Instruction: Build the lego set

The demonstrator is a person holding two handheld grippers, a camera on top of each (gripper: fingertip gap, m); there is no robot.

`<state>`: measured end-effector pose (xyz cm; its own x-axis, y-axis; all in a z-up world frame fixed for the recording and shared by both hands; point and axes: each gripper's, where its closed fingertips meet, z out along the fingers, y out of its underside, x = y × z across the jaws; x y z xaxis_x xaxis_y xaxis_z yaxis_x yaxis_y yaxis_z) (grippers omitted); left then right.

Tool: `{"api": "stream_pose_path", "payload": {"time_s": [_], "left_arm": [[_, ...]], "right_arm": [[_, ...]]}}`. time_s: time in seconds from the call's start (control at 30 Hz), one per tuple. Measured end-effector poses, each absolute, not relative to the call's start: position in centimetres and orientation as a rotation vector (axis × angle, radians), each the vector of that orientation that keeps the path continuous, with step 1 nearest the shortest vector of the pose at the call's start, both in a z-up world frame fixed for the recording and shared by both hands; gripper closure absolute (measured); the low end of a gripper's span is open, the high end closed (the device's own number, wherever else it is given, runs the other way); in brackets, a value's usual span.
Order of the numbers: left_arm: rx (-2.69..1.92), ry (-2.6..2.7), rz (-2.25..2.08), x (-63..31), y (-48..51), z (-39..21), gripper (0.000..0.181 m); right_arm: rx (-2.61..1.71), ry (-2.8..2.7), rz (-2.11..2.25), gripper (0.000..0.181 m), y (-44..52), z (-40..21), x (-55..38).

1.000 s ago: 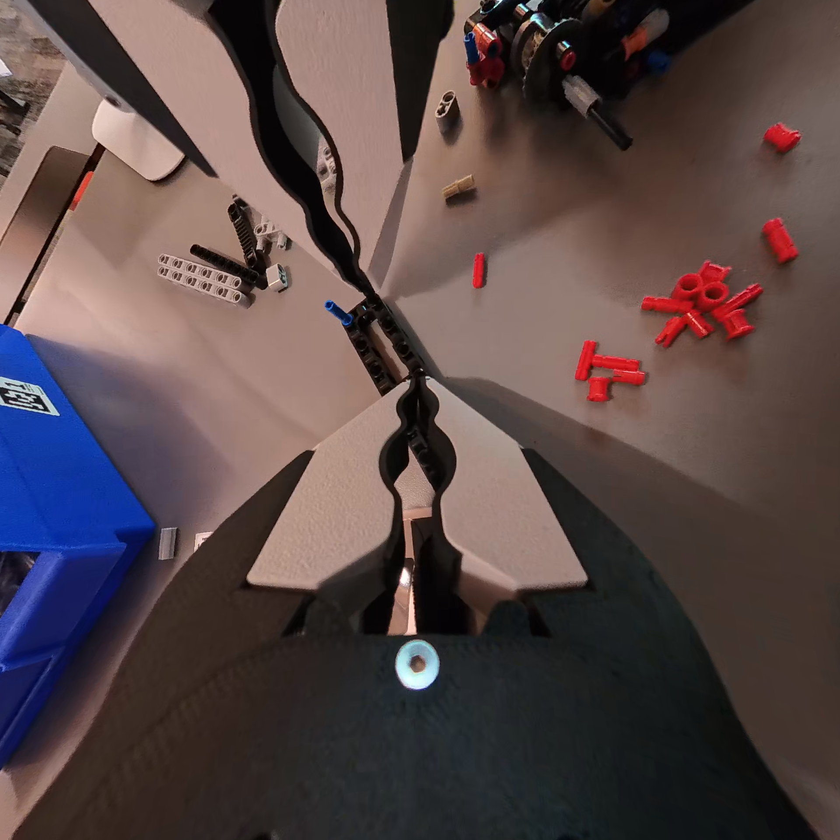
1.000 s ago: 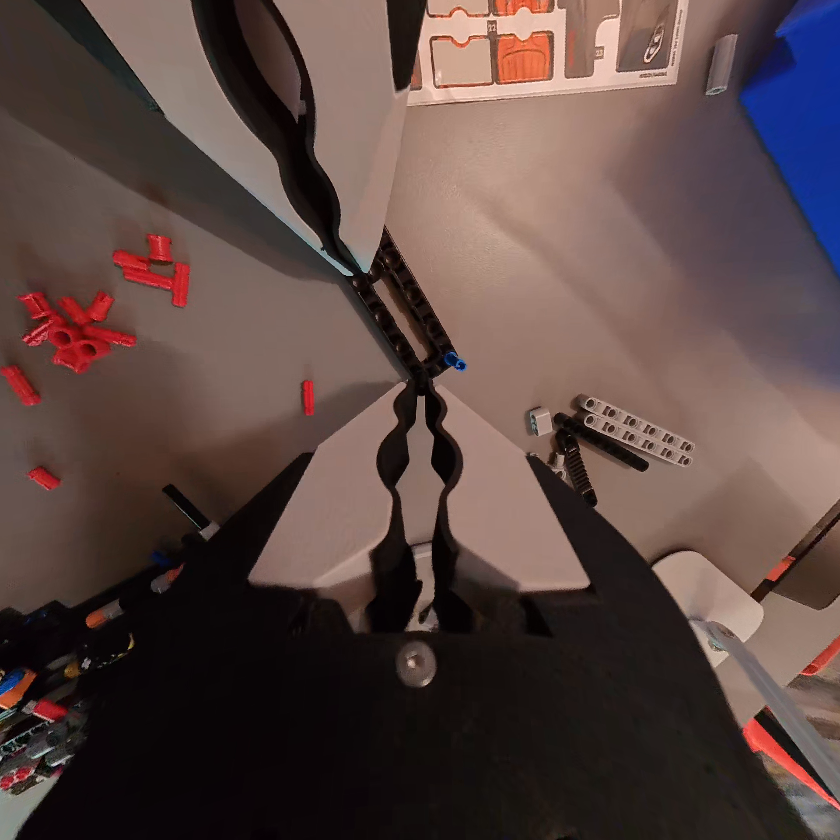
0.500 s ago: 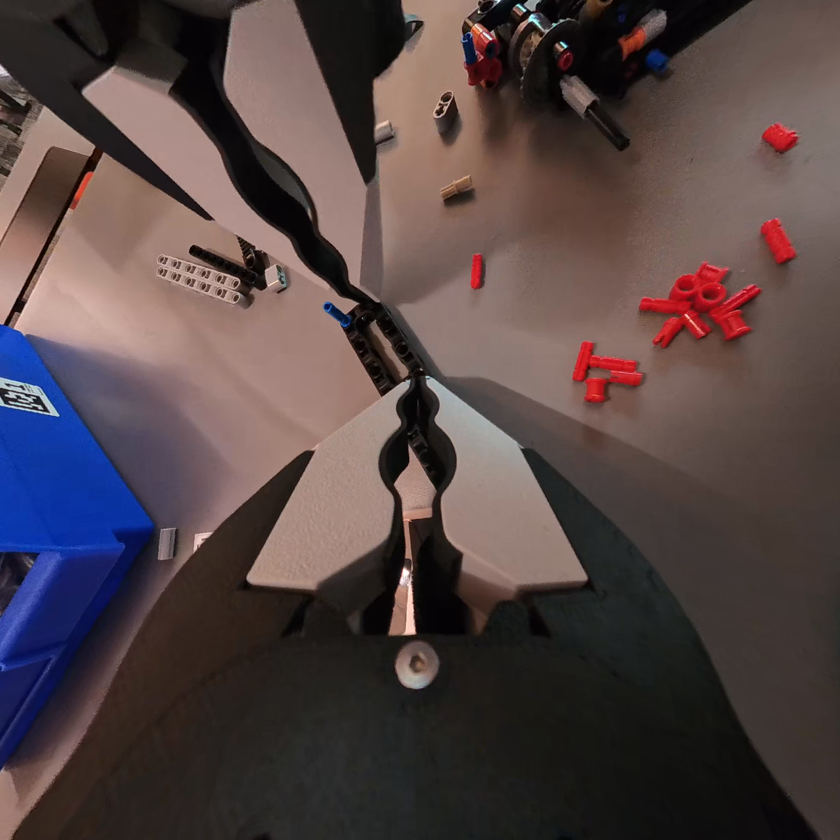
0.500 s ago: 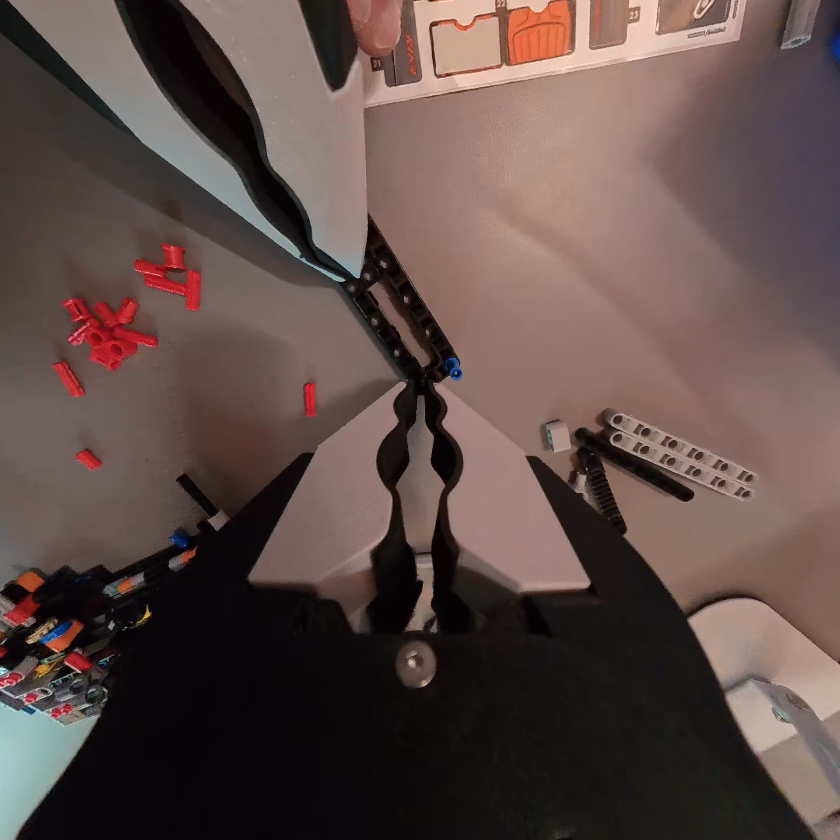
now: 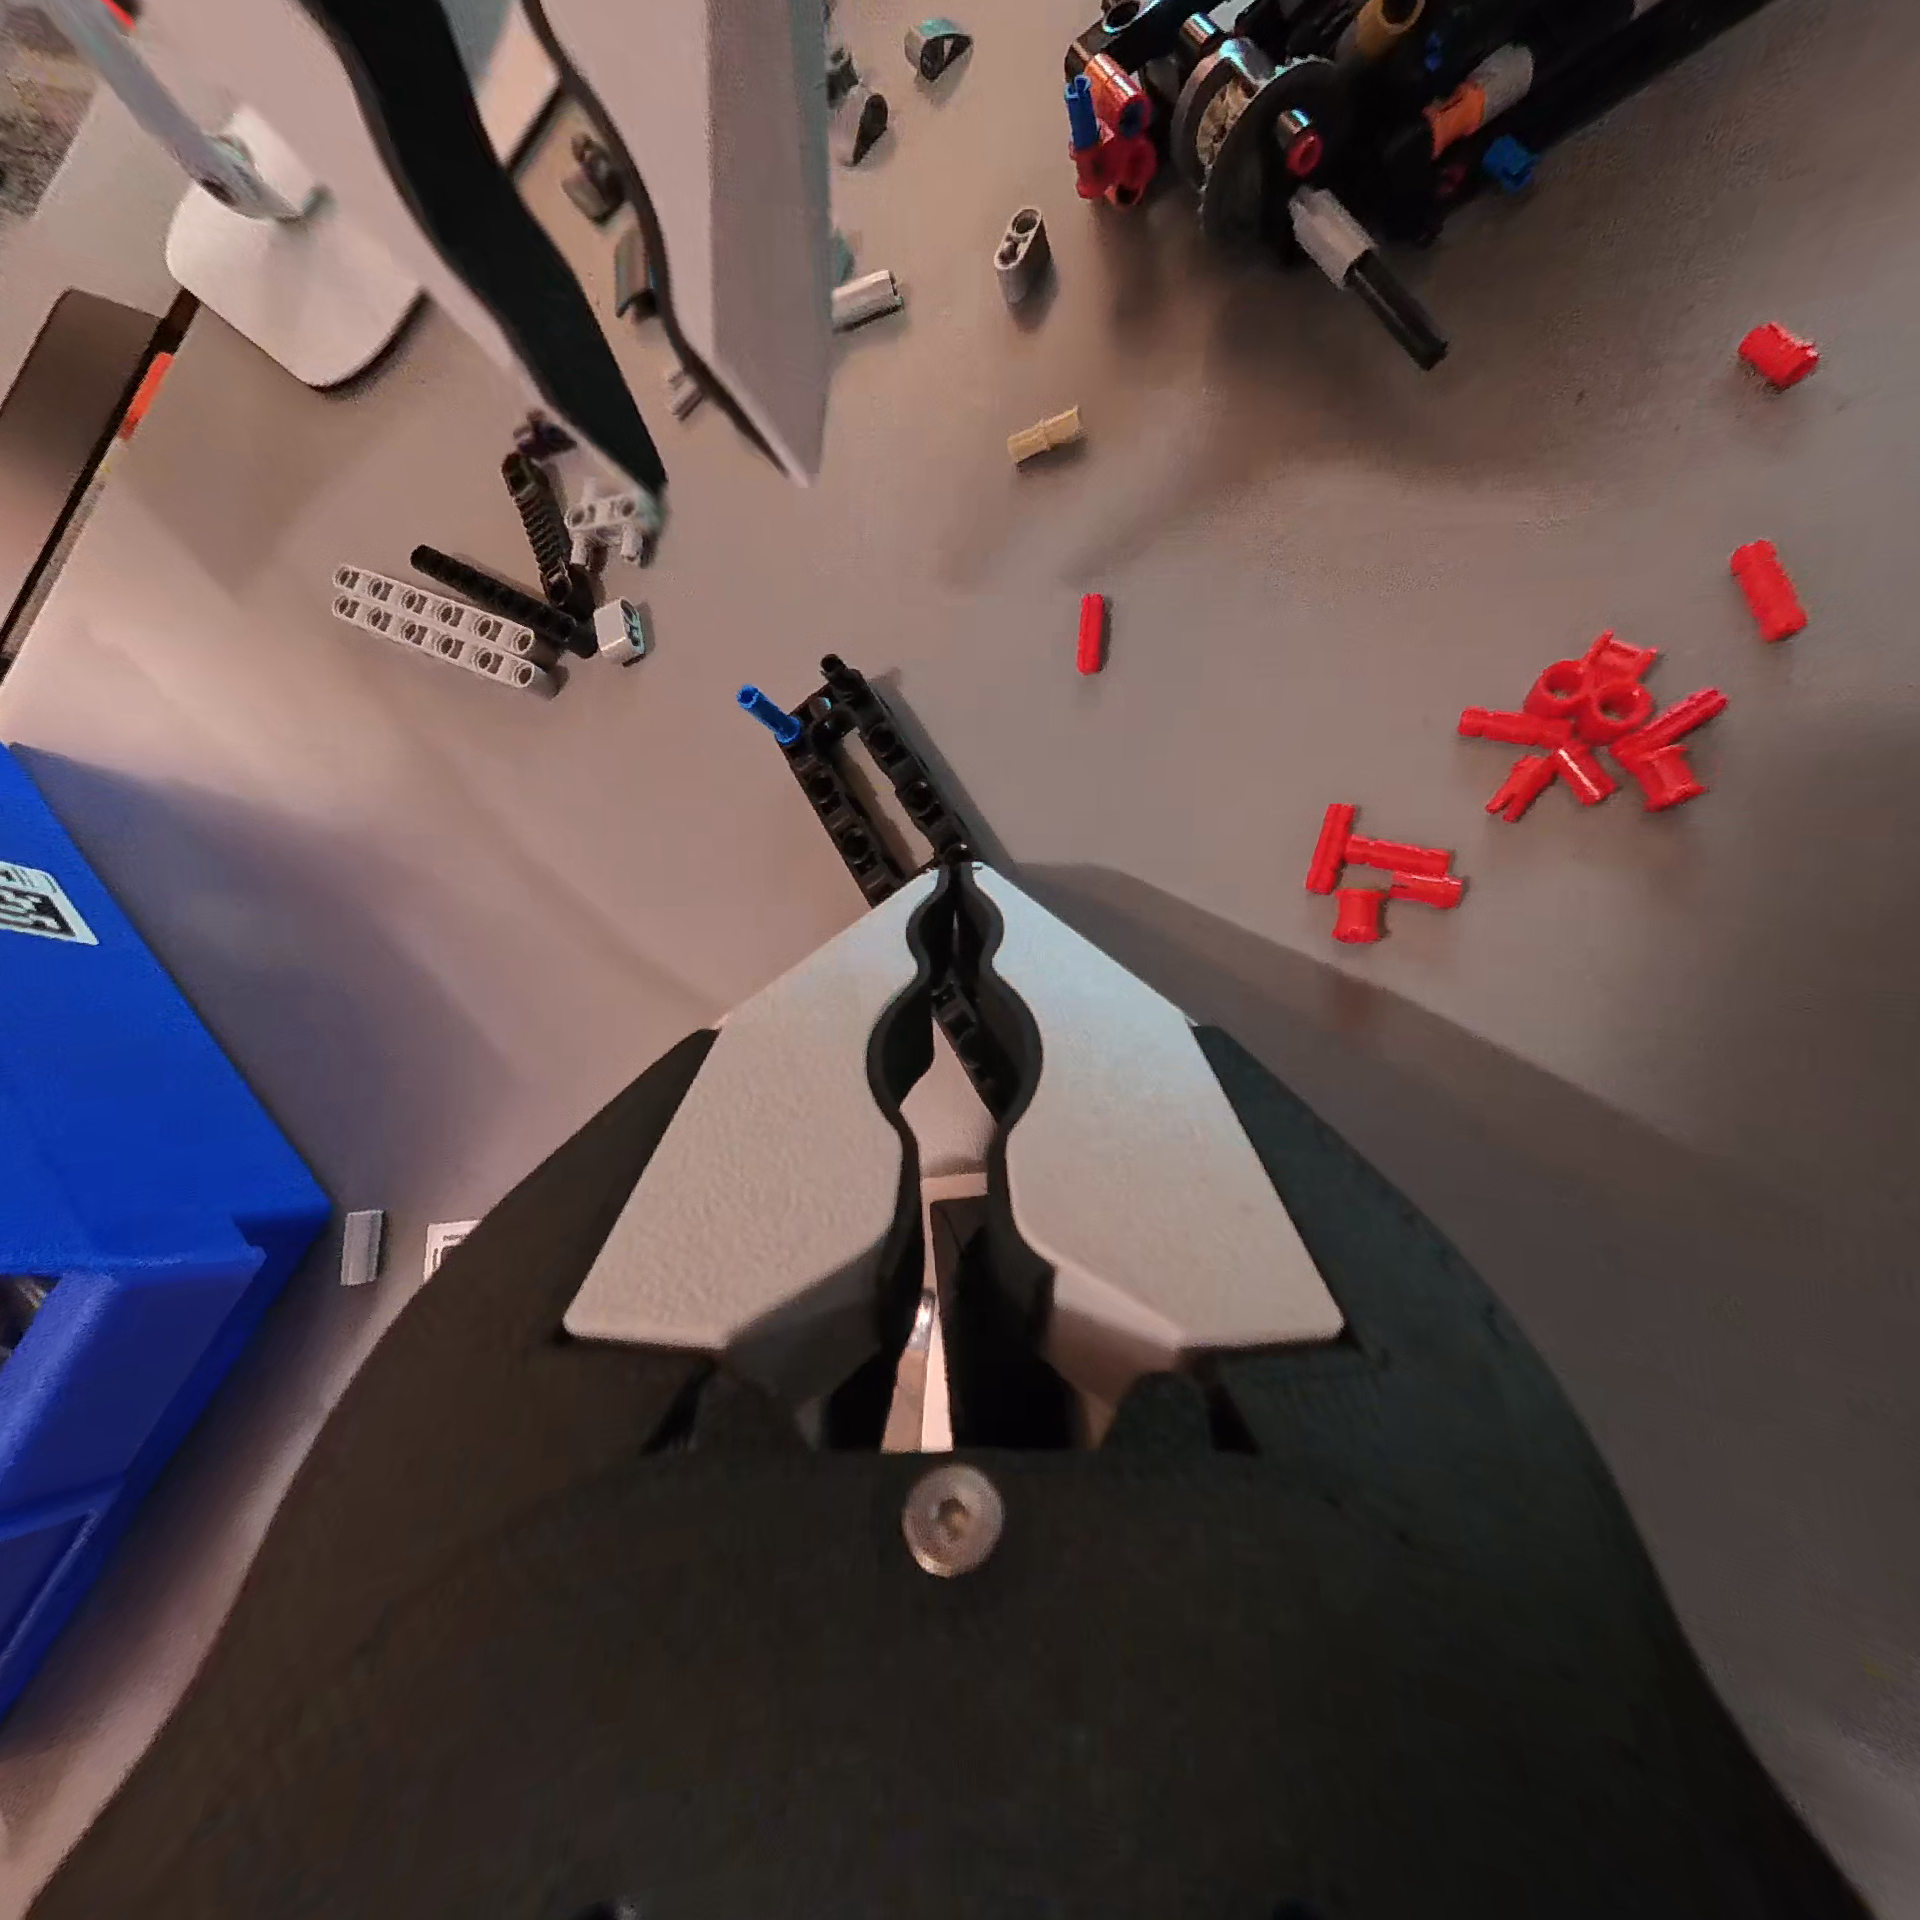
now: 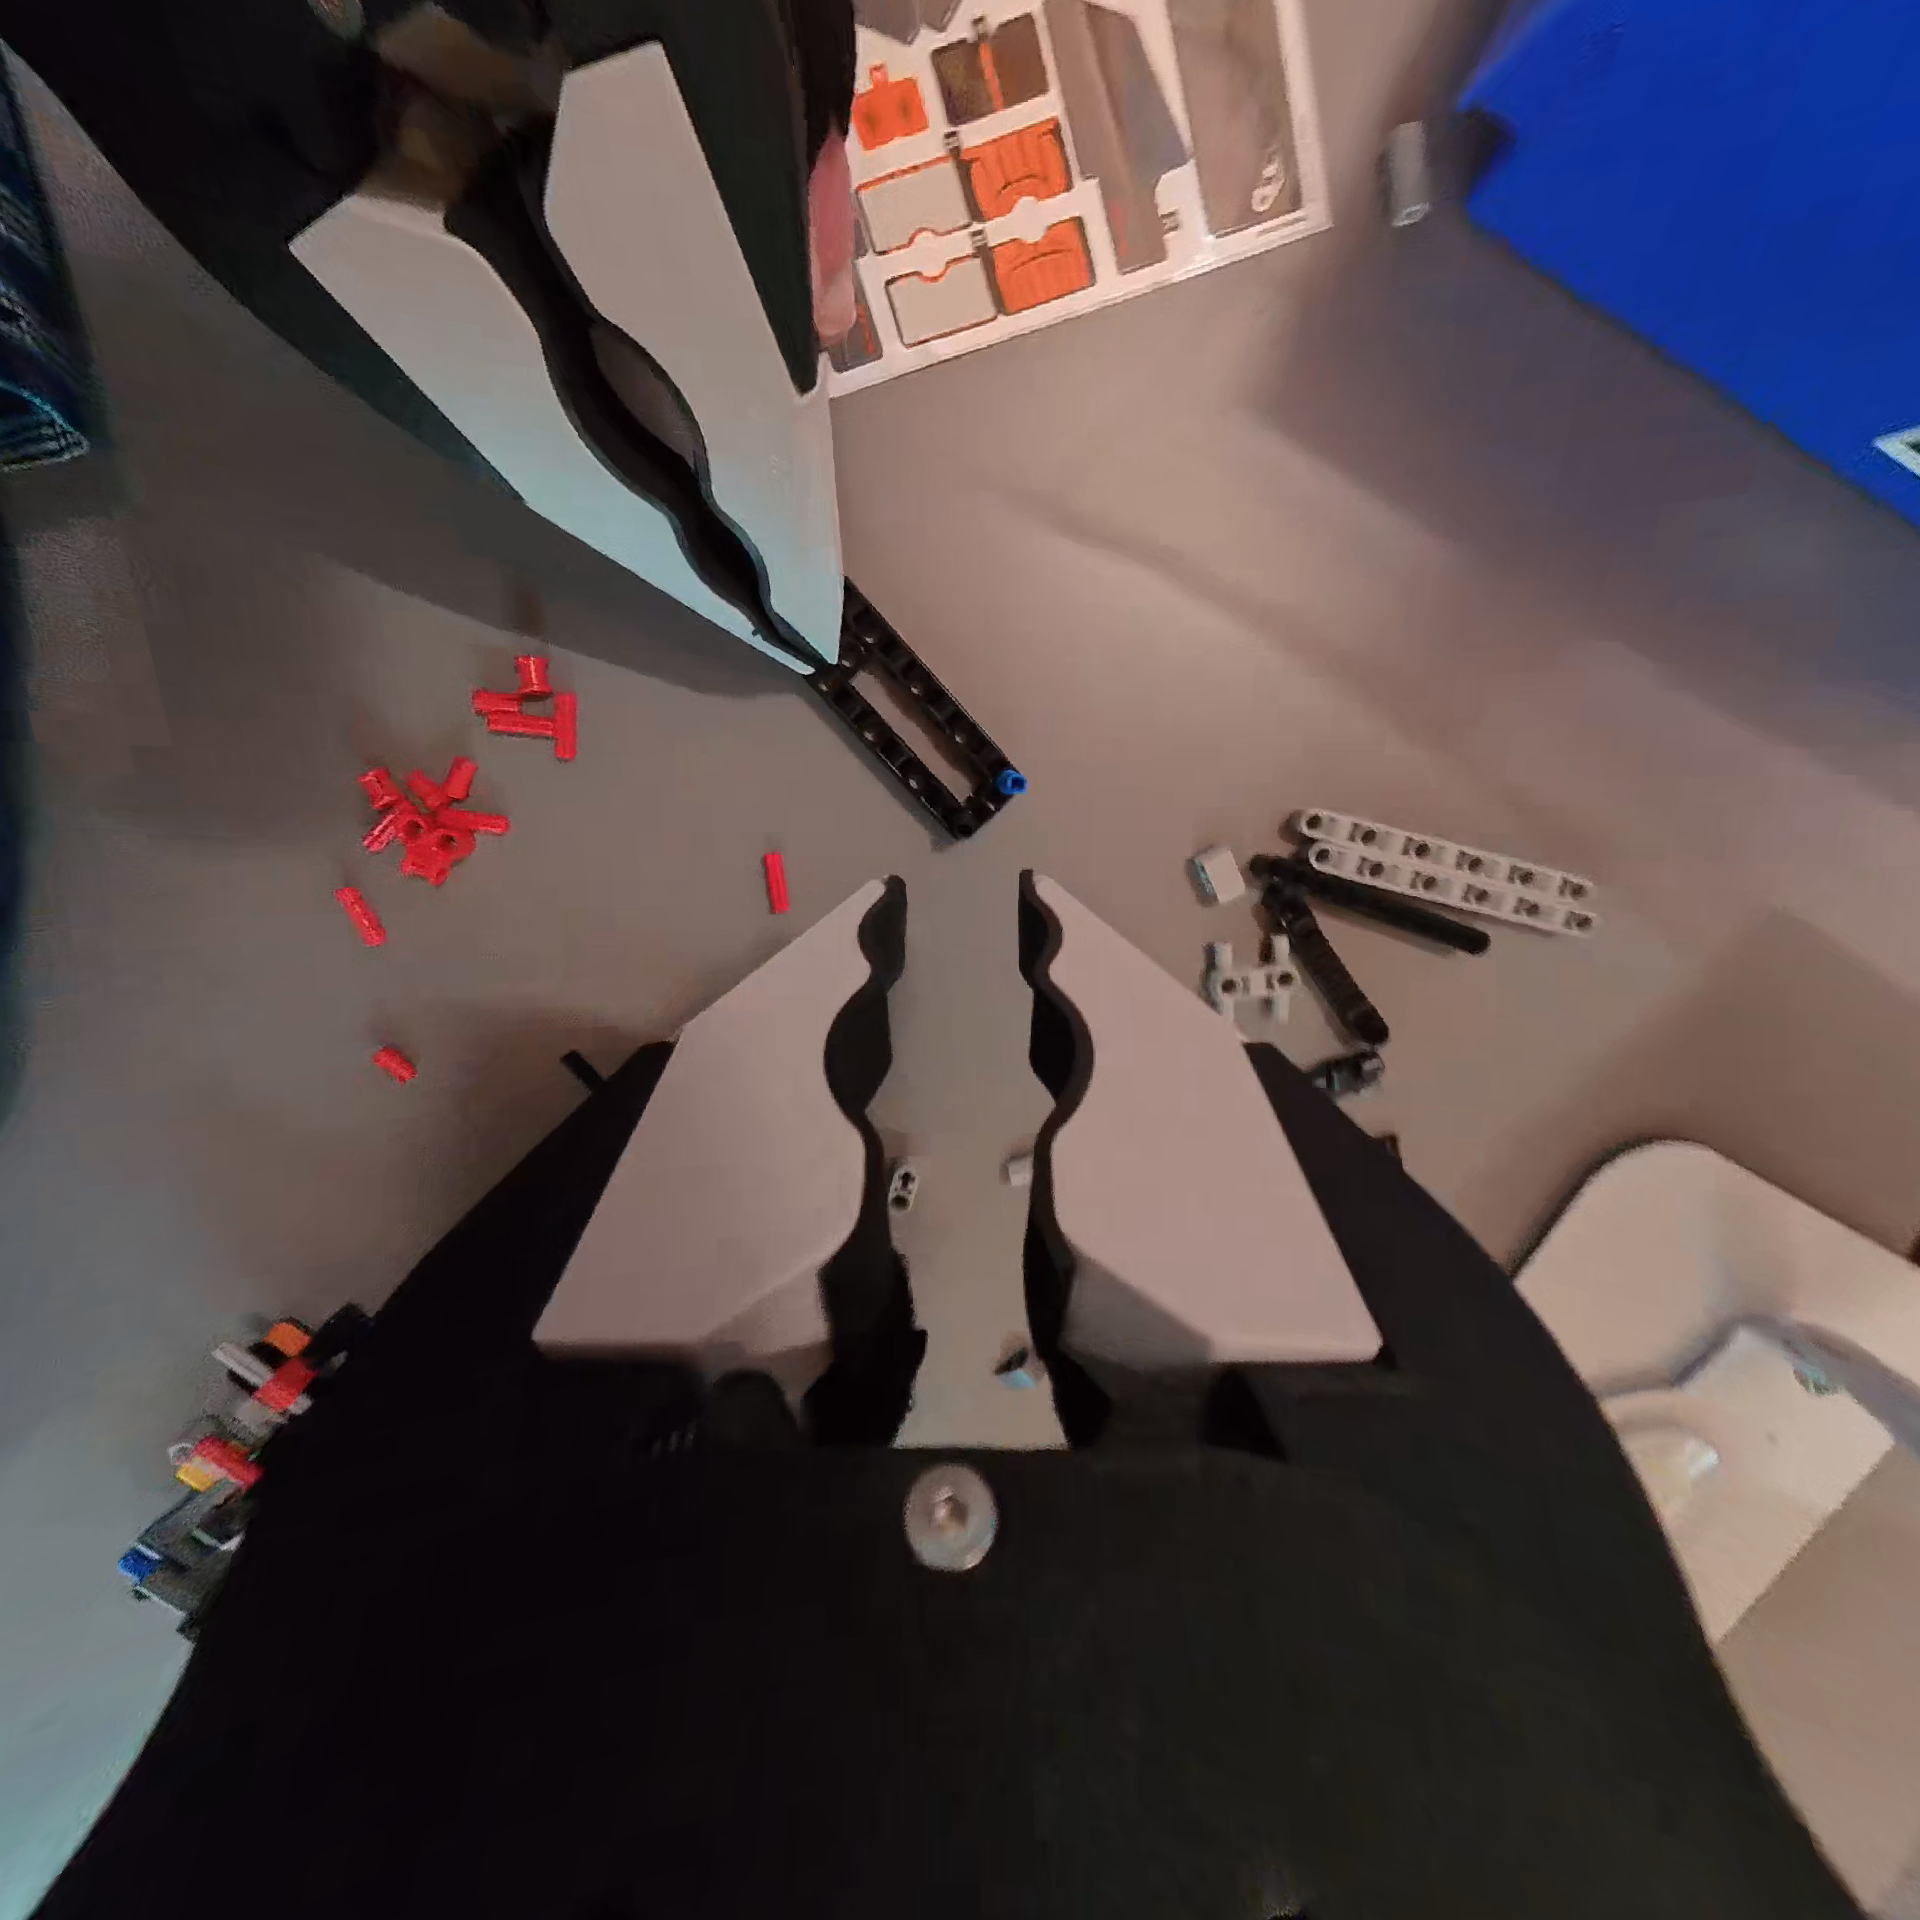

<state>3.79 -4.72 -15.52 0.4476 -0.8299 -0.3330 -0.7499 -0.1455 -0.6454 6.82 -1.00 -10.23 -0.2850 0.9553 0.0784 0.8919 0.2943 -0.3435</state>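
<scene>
My left gripper [image 5: 954, 868] is shut on one end of a black rectangular lego frame [image 5: 847, 790], held low over the grey table. A blue pin [image 5: 764, 712] sticks out of the frame's far corner. In the right wrist view the same frame [image 6: 914, 727] and its blue pin [image 6: 1006, 782] lie ahead, with the left gripper [image 6: 821, 660] clamped on the far end. My right gripper [image 6: 958, 883] is open and empty, a short way back from the frame. It shows in the left wrist view [image 5: 727, 457], raised and apart from the frame.
Loose red pins [image 5: 1590, 727] lie at the right, a single red pin [image 5: 1089, 632] nearer. Grey beams and a black axle [image 5: 457, 623] lie left. A blue bin [image 5: 114, 1195] stands far left. A partly built model [image 5: 1288, 125] sits at the back. A sticker sheet [image 6: 1060, 197] lies beyond. My right fingertips sit around 8 cm from my left ones.
My right gripper let go of the frame's pin end, opened and drew back and up. My left gripper still holds the frame in the same place.
</scene>
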Motion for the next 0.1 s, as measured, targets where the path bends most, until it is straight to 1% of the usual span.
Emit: {"api": "stream_pose_path", "payload": {"time_s": [0.1], "left_arm": [[-1.941, 1.313, -0.150, 3.9, -4.6, -15.5, 0.181]], "right_arm": [[-1.694, -2.201, 0.349, 0.164, -1.1, -8.6, 7.8]]}}
